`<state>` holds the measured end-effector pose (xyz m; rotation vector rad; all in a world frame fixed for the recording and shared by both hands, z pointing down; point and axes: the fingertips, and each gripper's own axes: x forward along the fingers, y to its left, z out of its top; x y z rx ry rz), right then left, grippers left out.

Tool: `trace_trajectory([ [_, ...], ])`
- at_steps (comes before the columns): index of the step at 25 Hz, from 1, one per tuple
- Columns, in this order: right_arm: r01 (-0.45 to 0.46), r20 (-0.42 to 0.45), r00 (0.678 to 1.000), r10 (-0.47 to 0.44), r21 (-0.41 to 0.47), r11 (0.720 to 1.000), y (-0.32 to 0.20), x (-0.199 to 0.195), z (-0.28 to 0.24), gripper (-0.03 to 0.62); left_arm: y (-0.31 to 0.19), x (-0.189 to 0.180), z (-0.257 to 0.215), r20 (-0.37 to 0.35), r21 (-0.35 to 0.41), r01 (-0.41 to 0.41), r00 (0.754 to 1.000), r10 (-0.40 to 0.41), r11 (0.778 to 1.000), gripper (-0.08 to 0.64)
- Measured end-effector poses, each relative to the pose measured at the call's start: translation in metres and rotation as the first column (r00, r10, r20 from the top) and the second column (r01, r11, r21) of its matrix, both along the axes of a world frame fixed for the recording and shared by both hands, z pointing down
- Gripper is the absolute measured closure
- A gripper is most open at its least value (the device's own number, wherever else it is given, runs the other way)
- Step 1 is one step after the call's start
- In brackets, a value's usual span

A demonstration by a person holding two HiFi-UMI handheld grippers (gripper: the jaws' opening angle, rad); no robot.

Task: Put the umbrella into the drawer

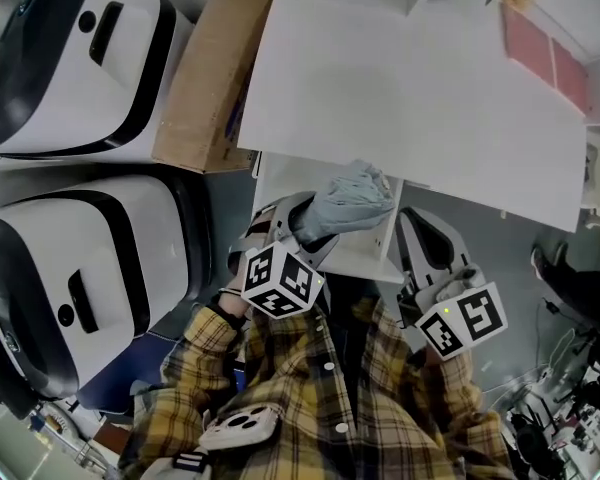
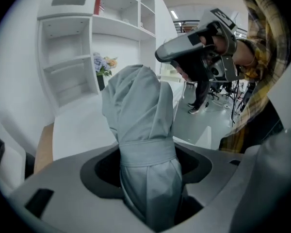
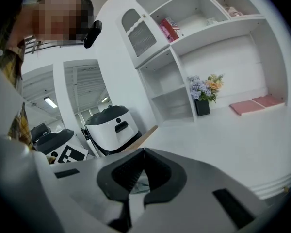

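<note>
My left gripper (image 1: 308,223) is shut on a folded grey umbrella (image 1: 352,196), which sticks out forward over the open white drawer (image 1: 276,178) just below the desk's front edge. In the left gripper view the umbrella (image 2: 138,115) fills the middle, and its strap-bound part is pinched where the left gripper (image 2: 150,176) closes. My right gripper (image 1: 412,220) hovers to the right of the drawer. Its jaws are together with nothing held, as the right gripper view (image 3: 143,154) shows.
A white desk top (image 1: 400,98) spans the upper head view, with pink books (image 1: 545,53) at its far right. A cardboard box (image 1: 205,78) and two white-and-black machines (image 1: 70,58) (image 1: 80,268) stand to the left. White shelves hold a flower pot (image 3: 203,89).
</note>
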<state>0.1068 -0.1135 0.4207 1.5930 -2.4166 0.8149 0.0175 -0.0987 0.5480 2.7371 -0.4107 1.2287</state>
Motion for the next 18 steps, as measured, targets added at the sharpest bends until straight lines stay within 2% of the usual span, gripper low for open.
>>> trace_trajectory([
  [6, -0.024, 0.003, 1.0, 0.024, -0.024, 0.999, 0.004, 0.004, 0.009, 0.575, 0.012, 0.012, 0.037, 0.091, -0.011, -0.138, 0.986, 0.139, 0.99, 0.245],
  [10, -0.038, 0.002, 0.999, 0.038, -0.036, 0.999, 0.005, 0.011, 0.014, 0.575, 0.017, 0.023, 0.06, 0.155, -0.009, -0.238, 0.959, 0.236, 0.971, 0.245],
  [18, -0.059, -0.004, 0.998, 0.059, -0.071, 0.996, 0.014, 0.021, 0.025, 0.575, 0.026, 0.031, 0.113, 0.267, -0.046, -0.36, 0.895, 0.358, 0.932, 0.245],
])
